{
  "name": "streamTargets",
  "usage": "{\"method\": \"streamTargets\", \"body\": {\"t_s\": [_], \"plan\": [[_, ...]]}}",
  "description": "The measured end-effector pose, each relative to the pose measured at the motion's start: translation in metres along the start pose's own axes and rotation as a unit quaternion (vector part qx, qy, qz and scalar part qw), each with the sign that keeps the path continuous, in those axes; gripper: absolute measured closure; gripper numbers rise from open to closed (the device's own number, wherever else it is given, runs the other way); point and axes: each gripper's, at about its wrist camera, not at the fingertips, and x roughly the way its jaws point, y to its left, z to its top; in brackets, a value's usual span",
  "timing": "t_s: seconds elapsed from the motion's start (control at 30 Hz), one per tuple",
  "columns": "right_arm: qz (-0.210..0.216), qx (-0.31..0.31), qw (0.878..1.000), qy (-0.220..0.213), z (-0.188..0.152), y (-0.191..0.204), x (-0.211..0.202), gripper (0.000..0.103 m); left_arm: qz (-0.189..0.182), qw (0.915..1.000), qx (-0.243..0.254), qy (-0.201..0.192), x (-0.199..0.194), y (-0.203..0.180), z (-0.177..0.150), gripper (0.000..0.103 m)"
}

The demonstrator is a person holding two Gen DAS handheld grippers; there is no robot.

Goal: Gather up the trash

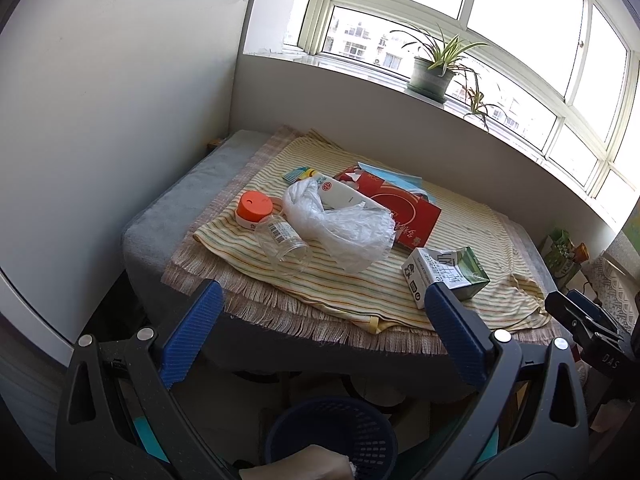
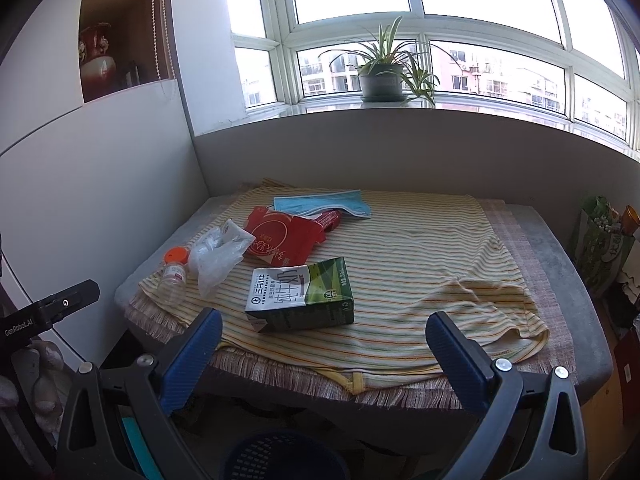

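Observation:
Trash lies on a striped cloth over a low table. A green-and-white milk carton lies on its side near the front edge. A clear jar with an orange lid lies at the left, beside a crumpled plastic bag. Behind them are a red box and a blue face mask. My left gripper and my right gripper both stand open short of the table's front edge, holding nothing. A dark mesh bin sits on the floor below them.
A potted plant stands on the windowsill behind the table. White walls close the left side. Bags and bottles crowd the floor at the right. A hand shows at the bottom of the left wrist view.

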Motion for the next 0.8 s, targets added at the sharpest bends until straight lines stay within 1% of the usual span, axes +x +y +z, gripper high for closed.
{"method": "streamTargets", "body": {"t_s": [0.27,0.8], "plan": [[0.011,0.004,1.000,0.001,-0.0011,-0.0015,0.0024,0.000,0.002,1.0000,0.002,-0.003,-0.0006,-0.0015,0.0003,0.000],[0.016,0.000,1.000,0.001,-0.0017,-0.0005,0.0048,0.000,0.002,1.0000,0.002,-0.001,-0.0003,-0.0009,0.0013,0.000]]}}
